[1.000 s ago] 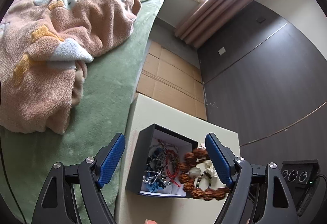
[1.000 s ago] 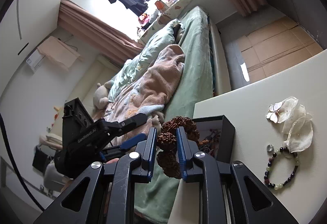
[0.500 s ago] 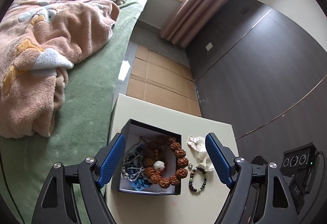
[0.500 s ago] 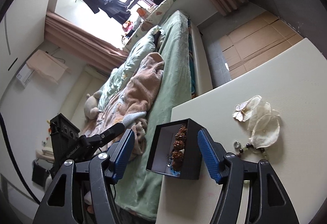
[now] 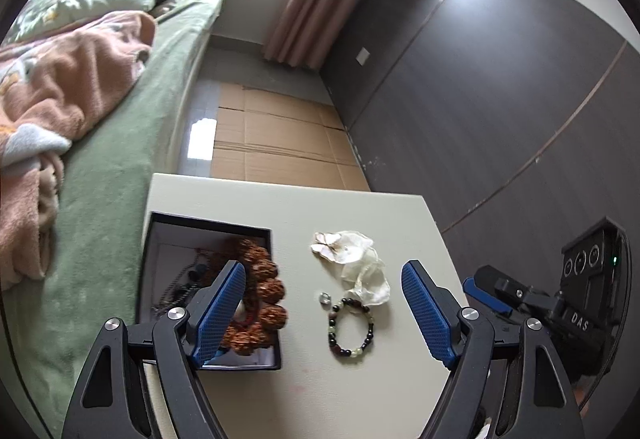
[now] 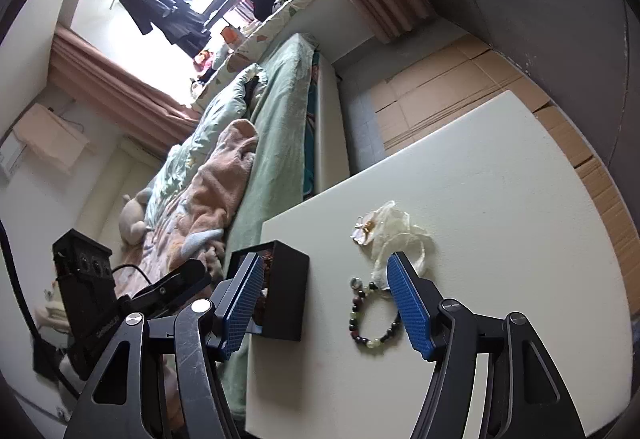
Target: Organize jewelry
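Note:
A black jewelry box [image 5: 208, 227] stands on the white table [image 5: 360, 207] at its left edge. A brown rudraksha bead bracelet [image 5: 268, 291] lies inside it over dark chains. A dark and green bead bracelet [image 5: 352, 327] lies on the table right of the box, with a small ring [image 5: 325, 297] and a white shell flower piece [image 5: 352, 259] beyond it. My left gripper [image 5: 324, 311] is open and empty above the bead bracelet. My right gripper [image 6: 326, 303] is open and empty, with the bead bracelet [image 6: 372, 323] between its fingers and the box [image 6: 280, 295] at its left finger.
A bed with a green sheet [image 5: 112, 167] and a pink blanket [image 5: 60, 87] runs along the table's left side. Cardboard [image 5: 276, 143] covers the floor beyond the table. A dark wall [image 5: 500, 79] stands on the right.
My right gripper opened and released the rudraksha bracelet into the box, then drew right toward the bead bracelet. My left gripper shifted right, from over the box to over the bead bracelet.

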